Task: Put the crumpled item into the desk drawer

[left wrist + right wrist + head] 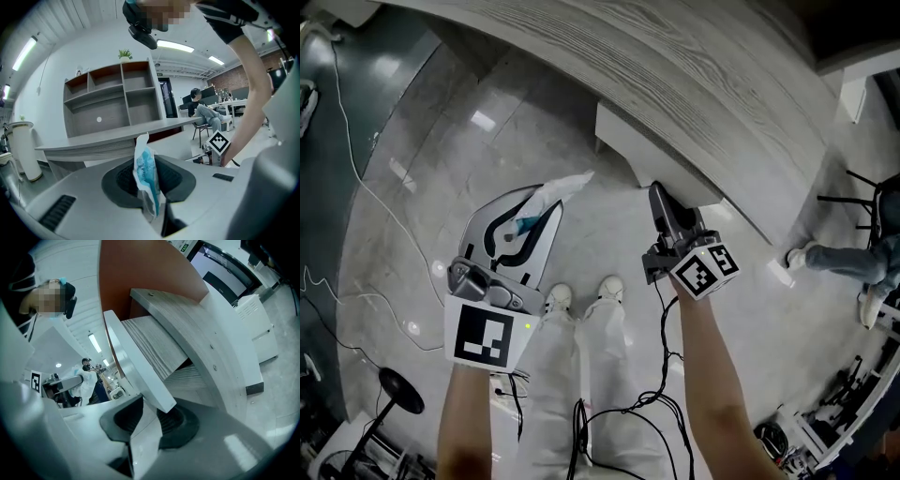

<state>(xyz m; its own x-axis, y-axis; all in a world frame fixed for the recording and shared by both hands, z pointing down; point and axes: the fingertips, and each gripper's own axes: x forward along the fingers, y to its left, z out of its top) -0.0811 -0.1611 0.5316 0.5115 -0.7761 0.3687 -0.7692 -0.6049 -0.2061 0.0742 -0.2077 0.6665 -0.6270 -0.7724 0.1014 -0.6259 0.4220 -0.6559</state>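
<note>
The crumpled item (558,190) is a white and blue wrapper. My left gripper (539,211) is shut on its lower part, and it stands upright between the dark pads (123,180) in the left gripper view, where the crumpled item (144,173) fills the gap of my left gripper (147,185). The grey wood-grain desk (675,66) runs across the top. Under its edge hangs the white drawer front (623,131). My right gripper (661,194) reaches it from below. In the right gripper view the drawer front (136,366) has its lower edge wedged between the pads of my right gripper (150,420).
A seated person's legs (844,258) and a black chair are at the right. Cables (619,412) trail over the glossy floor by my feet (581,295). A black stand base (398,389) sits lower left. A shelf unit (112,98) stands behind the desk.
</note>
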